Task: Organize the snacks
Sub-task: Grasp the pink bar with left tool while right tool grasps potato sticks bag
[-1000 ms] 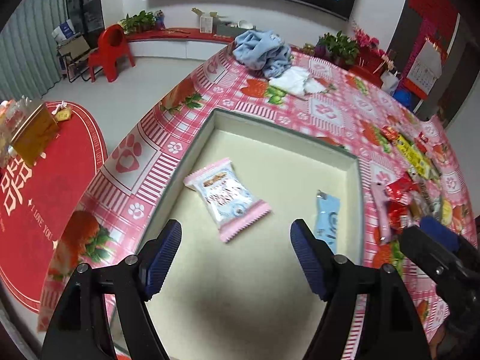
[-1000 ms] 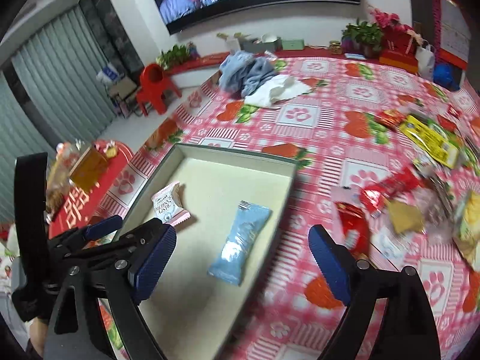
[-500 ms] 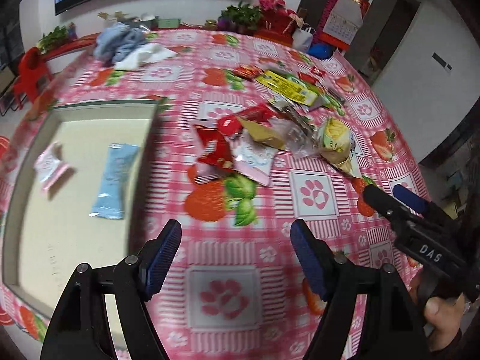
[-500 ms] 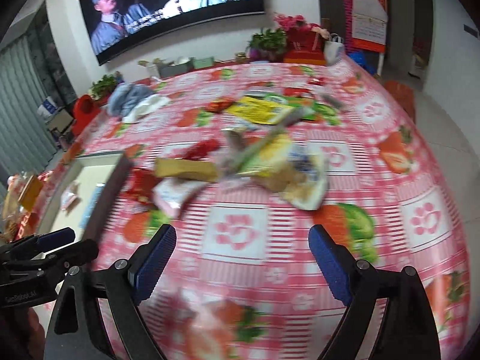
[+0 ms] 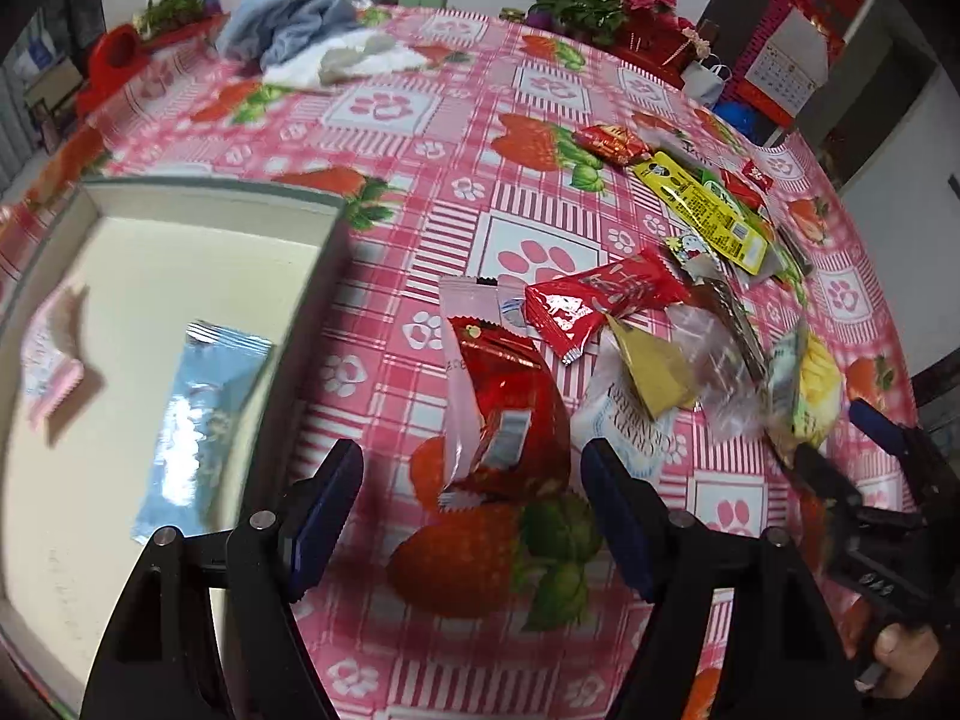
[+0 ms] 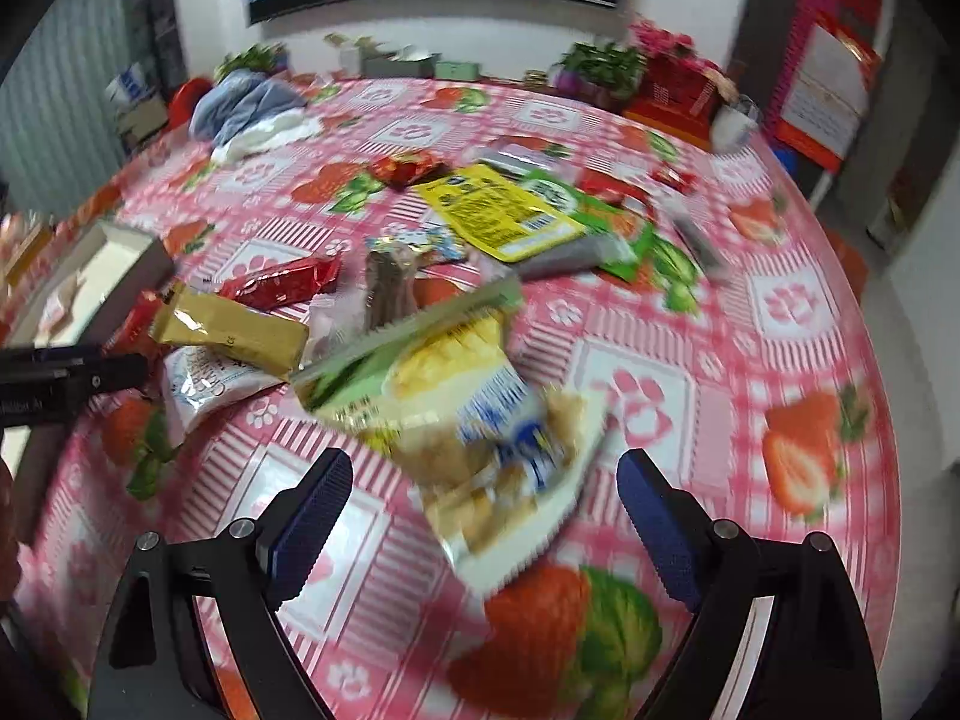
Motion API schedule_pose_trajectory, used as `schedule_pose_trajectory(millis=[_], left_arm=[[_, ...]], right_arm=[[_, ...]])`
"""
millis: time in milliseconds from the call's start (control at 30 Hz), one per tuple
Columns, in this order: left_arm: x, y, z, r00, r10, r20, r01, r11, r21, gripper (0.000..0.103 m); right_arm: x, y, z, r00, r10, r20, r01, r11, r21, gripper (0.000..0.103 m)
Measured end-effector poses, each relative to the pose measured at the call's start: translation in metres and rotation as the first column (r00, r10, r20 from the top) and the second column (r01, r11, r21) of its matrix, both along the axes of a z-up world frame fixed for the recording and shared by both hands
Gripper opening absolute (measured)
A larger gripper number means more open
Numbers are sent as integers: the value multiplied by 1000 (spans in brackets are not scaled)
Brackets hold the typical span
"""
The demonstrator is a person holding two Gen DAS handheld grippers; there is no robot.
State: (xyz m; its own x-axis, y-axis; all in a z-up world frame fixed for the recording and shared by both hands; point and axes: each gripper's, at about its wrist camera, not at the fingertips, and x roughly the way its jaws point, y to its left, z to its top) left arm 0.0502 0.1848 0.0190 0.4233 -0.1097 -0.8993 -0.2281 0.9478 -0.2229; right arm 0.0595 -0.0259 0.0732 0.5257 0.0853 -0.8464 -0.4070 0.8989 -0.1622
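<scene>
A pile of snack packets lies on the pink strawberry tablecloth (image 5: 540, 90). My left gripper (image 5: 471, 516) hangs open just above a red packet (image 5: 504, 414), whose near end lies between the fingers, untouched. A shallow cream box (image 5: 324, 252) at the left holds a light blue packet (image 5: 198, 414) and a pink packet (image 5: 51, 366). My right gripper (image 6: 483, 519) is open over a yellow and white chip bag (image 6: 480, 432), with its pads apart from the bag. The left gripper also shows in the right wrist view at the left edge (image 6: 60, 384).
More packets lie beyond: a red bar (image 5: 600, 300), a gold packet (image 6: 228, 330), a long yellow pack (image 6: 498, 216) and green ones. Folded cloths (image 5: 300, 30) sit at the table's far side. Potted plants (image 6: 600, 69) and red boxes stand behind the table.
Both grippers have swung from over the box to the snack pile on the right and come down closer to it. Their jaws are as wide as before.
</scene>
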Motion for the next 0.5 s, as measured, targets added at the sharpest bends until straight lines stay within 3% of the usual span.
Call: schedule_pose_trajectory(millis=[33, 67, 100, 133, 167, 267, 500], left_arm=[[4, 1, -4, 1000, 5, -10, -5, 1000, -9, 78], [5, 0, -4, 1000, 15, 9, -15, 999, 33, 67], [5, -3, -2, 1000, -9, 28, 8, 999, 40, 29], [6, -6, -2, 999, -41, 23, 41, 999, 36, 25], [4, -8, 0, 998, -51, 22, 49, 997, 62, 25], [-8, -12, 6, 995, -84, 54, 77, 990, 120, 25], [-80, -23, 10, 980, -178, 88, 171, 982, 74, 25]], right_arm=[[5, 8, -6, 1000, 30, -1, -30, 999, -34, 91], [12, 15, -13, 999, 51, -2, -51, 996, -73, 91], [17, 20, -20, 998, 58, 2, -58, 994, -98, 90], [21, 21, -25, 998, 59, -8, -59, 994, -90, 83], [24, 20, -28, 998, 55, -35, -57, 997, -59, 64], [16, 6, -20, 999, 6, -34, -5, 1000, 29, 54], [-68, -15, 2, 994, -106, -13, 106, 983, 147, 54]])
